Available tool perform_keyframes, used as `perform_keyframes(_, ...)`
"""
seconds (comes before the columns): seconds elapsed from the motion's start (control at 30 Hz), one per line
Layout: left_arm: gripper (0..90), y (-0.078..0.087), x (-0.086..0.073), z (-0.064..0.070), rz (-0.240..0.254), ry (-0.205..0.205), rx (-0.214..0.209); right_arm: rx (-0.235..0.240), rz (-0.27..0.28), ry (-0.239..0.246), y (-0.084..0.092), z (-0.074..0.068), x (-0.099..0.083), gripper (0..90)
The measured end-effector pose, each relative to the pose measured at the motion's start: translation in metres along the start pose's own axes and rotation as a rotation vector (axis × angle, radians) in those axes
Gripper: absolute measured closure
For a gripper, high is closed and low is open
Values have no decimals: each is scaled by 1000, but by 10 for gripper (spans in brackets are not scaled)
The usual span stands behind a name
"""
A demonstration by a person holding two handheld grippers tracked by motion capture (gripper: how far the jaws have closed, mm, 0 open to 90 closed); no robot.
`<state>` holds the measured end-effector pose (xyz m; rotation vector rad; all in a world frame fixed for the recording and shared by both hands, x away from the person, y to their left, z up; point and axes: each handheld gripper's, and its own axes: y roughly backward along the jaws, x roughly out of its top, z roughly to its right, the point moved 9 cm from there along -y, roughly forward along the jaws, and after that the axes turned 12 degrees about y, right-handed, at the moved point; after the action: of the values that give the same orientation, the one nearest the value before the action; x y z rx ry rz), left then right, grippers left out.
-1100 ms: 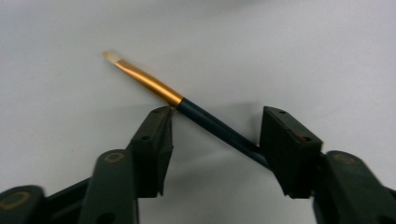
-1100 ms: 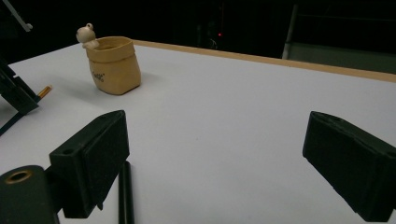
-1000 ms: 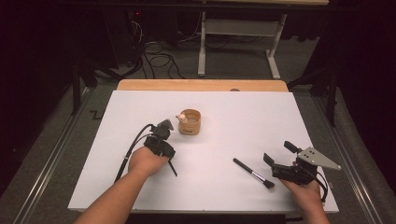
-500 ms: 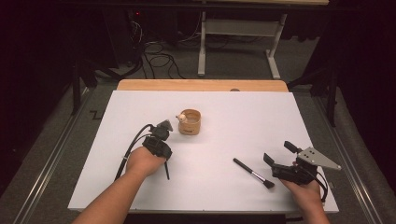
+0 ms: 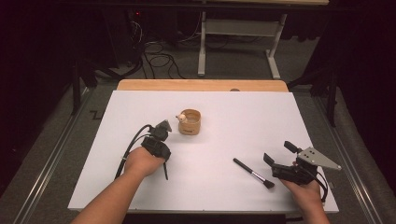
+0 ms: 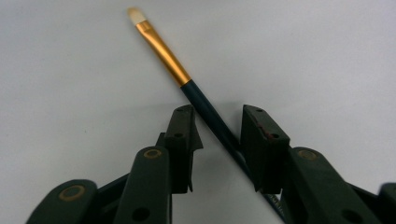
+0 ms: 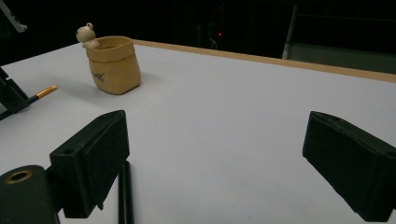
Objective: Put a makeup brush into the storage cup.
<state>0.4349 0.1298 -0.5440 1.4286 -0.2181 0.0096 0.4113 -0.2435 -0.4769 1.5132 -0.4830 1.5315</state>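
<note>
A thin paintbrush (image 6: 163, 49) with a pale tip, gold ferrule and dark blue handle lies on the white table. It runs slantwise between the jaws of my left gripper (image 6: 217, 121). Those jaws have just been closing and now touch the handle on both sides. From above, the left gripper (image 5: 161, 133) sits left of a small tan cup (image 5: 189, 122), and the handle end (image 5: 165, 171) pokes out by the hand. My right gripper (image 5: 280, 161) stands open at the table's near right, nothing between its jaws (image 7: 215, 172). A black brush (image 5: 254, 172) lies just left of it.
The tan cup (image 7: 114, 65) has a small round figure on its rim. A wooden strip (image 5: 201, 85) borders the far edge of the white table top (image 5: 243, 116). Beyond it are a dark floor, cables and a metal stand (image 5: 238, 28).
The dark handle end beside my left hand has swung slightly to the left. Both hands have stayed where they were.
</note>
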Motion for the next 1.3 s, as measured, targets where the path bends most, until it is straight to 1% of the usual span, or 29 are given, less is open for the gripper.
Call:
perform_keyframes(0.13,747,0,0,-4,11,0,17,-1,-3,2,0,0,0,80)
perform_keyframes(0.33,822,0,0,-7,24,-2,15,-1,-4,3,-1,0,-1,80)
perform_keyframes(0.5,822,0,0,-7,24,-19,9,-1,-4,4,-1,0,-1,81)
perform_keyframes(0.63,805,0,0,-7,14,-19,-1,-1,-4,3,-1,0,-1,81)
perform_keyframes(0.8,802,0,-1,-6,27,-49,12,-1,-2,4,0,0,0,82)
perform_keyframes(0.9,826,0,-2,-6,41,-64,20,1,-2,6,-1,-1,0,82)
perform_keyframes(0.97,828,0,-2,-7,53,-64,9,2,-2,5,-1,-1,0,82)
perform_keyframes(1.0,829,0,-2,-8,58,-71,2,2,-1,6,-1,-1,0,82)
perform_keyframes(1.03,830,0,-3,-8,65,-66,-5,2,1,8,0,-1,0,83)
perform_keyframes(1.1,831,1,-4,-10,89,-65,-38,-1,2,5,0,0,0,83)
perform_keyframes(1.2,831,2,-6,-13,108,-71,-57,-2,-2,1,0,0,-1,83)
perform_keyframes(1.23,831,3,-6,-13,119,-71,-72,-2,-2,3,0,0,-1,83)
perform_keyframes(1.3,831,6,-6,-17,133,-66,-86,-2,-2,2,0,0,-1,83)
